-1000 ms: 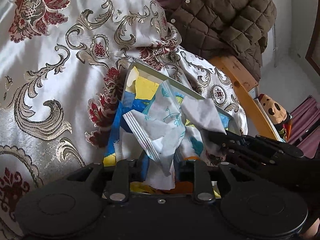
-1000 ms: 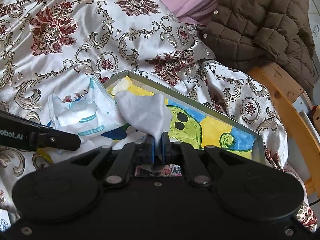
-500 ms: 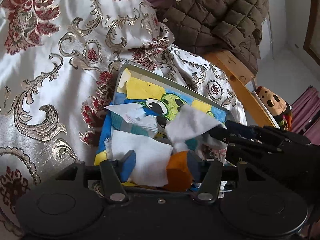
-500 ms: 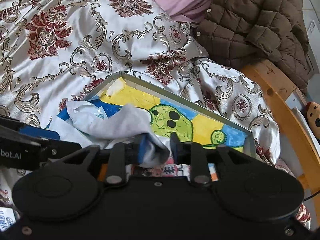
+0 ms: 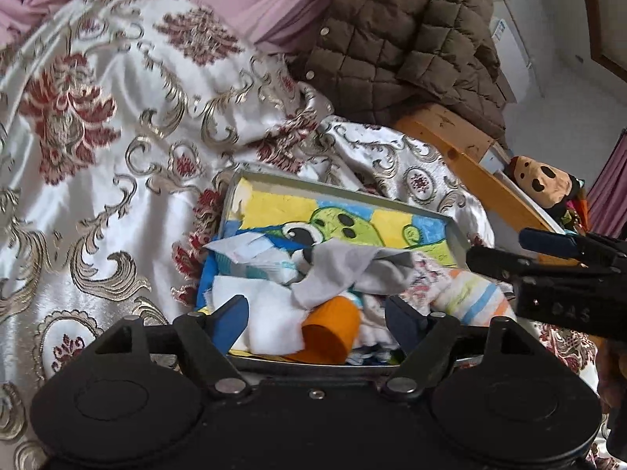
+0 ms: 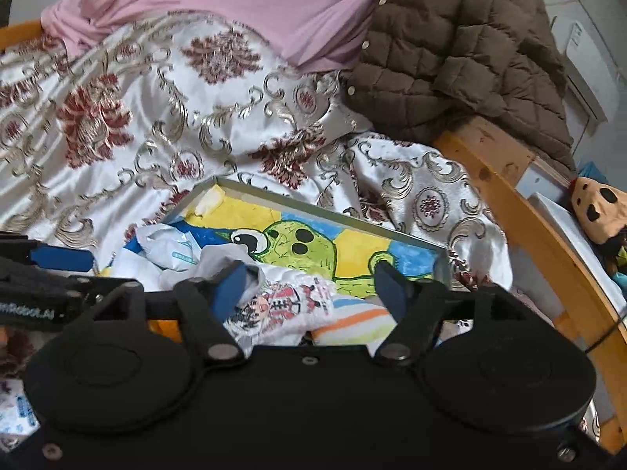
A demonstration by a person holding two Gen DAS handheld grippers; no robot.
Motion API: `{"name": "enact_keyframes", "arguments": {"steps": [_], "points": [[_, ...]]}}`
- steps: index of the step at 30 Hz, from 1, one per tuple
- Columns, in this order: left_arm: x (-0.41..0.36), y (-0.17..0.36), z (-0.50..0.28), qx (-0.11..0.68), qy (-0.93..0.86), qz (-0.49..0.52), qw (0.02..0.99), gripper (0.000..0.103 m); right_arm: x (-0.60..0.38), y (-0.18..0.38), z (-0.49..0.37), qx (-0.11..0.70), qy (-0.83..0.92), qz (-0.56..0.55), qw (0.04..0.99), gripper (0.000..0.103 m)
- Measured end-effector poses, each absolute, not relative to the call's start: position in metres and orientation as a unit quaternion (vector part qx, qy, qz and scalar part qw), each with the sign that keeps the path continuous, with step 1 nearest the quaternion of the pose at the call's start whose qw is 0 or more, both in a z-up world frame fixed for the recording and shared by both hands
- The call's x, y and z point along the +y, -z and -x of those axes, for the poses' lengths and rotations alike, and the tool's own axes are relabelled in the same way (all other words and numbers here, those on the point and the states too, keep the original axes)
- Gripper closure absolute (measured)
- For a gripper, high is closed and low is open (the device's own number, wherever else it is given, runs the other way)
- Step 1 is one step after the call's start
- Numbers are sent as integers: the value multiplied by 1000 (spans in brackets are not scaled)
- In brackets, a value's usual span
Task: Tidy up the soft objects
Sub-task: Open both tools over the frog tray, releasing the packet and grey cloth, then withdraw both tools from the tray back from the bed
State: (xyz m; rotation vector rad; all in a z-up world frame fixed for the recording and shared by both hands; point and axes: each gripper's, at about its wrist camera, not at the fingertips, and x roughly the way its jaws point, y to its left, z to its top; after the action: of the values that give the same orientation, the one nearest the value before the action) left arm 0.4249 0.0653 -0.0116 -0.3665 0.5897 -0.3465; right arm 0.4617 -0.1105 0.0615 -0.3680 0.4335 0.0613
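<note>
A shallow metal tray (image 5: 341,185) with a green cartoon picture lies on the bed; it also shows in the right wrist view (image 6: 313,201). In it lie a grey cloth (image 5: 345,270), a white cloth (image 5: 270,313), an orange roll (image 5: 333,331), a crinkled tissue packet (image 5: 250,252) and a striped sock (image 5: 470,297). My left gripper (image 5: 317,313) is open and empty above the tray's near end. My right gripper (image 6: 309,282) is open and empty over a printed cloth (image 6: 282,305); it also shows in the left wrist view (image 5: 509,252).
The tray rests on a white satin bedspread (image 5: 98,149) with red and gold flowers. A brown quilted jacket (image 5: 411,47) and a pink sheet (image 6: 243,0) lie behind. A wooden bed rail (image 6: 521,211) runs on the right, with a plush toy (image 5: 544,184) past it.
My left gripper let go of the tissue packet and my right gripper let go of the grey cloth. Both lie in the tray now. Both grippers opened wide and drew back.
</note>
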Motion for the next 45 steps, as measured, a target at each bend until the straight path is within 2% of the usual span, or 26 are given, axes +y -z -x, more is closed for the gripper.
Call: {"name": "enact_keyframes", "arguments": {"steps": [2,12,16,22,34,45], "points": [[60,3,-414,279,166,173,930,18,-118,-66,-446,203,-33,178,962,25],[39,-39,-357,239,150,154,947,11,-156,-93,-362,134,-31,133,981,1],[34,-55,-330,219,143,157,952,4,-171,-104,-340,119,-34,102,987,1],[20,-74,-294,194,134,143,961,1,-205,-114,-302,114,-37,55,991,1],[7,-82,-237,180,119,132,967,1,-252,-113,-232,106,-25,3,994,1],[3,-77,-190,172,90,115,974,1,-268,-72,-179,119,-15,-34,992,1]]}}
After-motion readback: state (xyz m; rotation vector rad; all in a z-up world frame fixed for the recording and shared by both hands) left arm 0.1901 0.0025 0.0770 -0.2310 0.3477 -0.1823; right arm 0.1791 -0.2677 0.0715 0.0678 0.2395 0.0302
